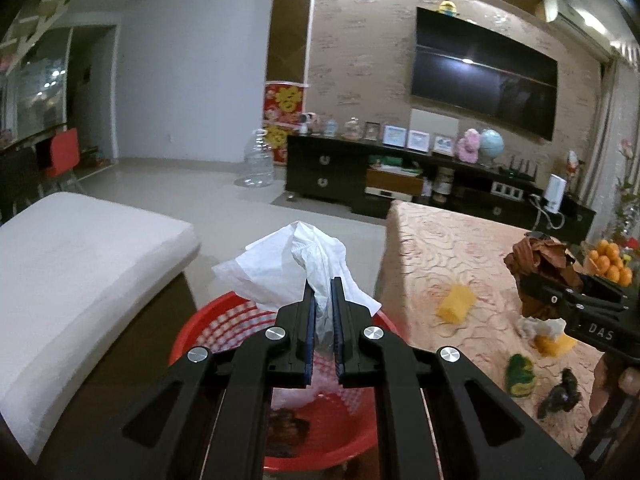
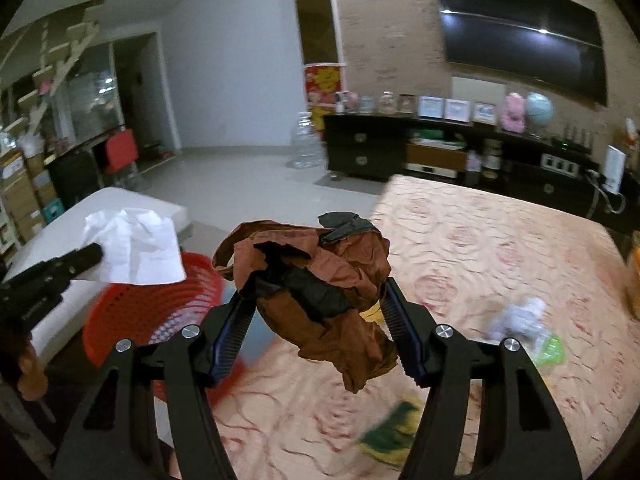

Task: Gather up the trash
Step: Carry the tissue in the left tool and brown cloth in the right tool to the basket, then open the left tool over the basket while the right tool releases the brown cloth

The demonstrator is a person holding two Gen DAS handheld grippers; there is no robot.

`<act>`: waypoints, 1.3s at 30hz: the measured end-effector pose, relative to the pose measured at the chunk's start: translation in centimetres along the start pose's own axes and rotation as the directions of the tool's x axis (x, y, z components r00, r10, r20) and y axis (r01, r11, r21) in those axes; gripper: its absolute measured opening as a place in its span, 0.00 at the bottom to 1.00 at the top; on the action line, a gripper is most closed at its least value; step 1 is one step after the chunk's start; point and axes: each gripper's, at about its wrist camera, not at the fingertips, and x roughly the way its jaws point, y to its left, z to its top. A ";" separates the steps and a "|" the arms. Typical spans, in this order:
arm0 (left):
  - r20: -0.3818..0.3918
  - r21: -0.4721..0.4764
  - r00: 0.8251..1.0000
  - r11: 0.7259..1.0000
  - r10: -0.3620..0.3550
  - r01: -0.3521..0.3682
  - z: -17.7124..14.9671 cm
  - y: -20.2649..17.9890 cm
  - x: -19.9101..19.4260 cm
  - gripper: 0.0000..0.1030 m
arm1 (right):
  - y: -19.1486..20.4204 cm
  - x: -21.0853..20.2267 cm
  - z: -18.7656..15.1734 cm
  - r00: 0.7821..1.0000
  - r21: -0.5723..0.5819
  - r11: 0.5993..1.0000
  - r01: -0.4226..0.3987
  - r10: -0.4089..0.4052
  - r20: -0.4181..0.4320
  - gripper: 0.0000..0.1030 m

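A white tissue (image 1: 296, 264) is clamped in the left gripper (image 1: 323, 312) jaws over the red basket (image 1: 192, 332), brown paper (image 2: 316, 292) is clamped in the right gripper (image 2: 316, 316) jaws, and more scraps at 4 o'clock on the desk (image 1: 440, 248) are left.

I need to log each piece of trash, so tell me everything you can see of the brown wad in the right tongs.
The brown wad is crumpled paper, rust-brown with black patches and a small yellow bit at its lower right. It looks light and loosely balled, with a torn flap hanging down. The right tongs pinch it from both sides, holding it in the air above the edge of the table, near the red basket. Nothing else touches it.
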 end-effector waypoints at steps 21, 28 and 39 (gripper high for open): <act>-0.115 -0.069 0.990 0.993 0.085 -0.094 -1.8 5.1 1.5 0.07 | 10.3 8.0 1.5 0.956 -0.035 0.967 -0.251 0.242 -0.167 0.62; -0.145 -0.066 0.988 0.996 0.047 -0.057 -1.8 5.2 2.2 0.19 | 10.2 8.6 1.1 0.945 -0.014 0.963 -0.270 0.263 -0.192 0.68; -0.105 -0.069 0.992 0.995 0.067 -0.074 -1.9 5.1 1.6 0.62 | 8.7 7.5 1.1 0.953 0.006 0.967 -0.253 0.250 -0.169 0.70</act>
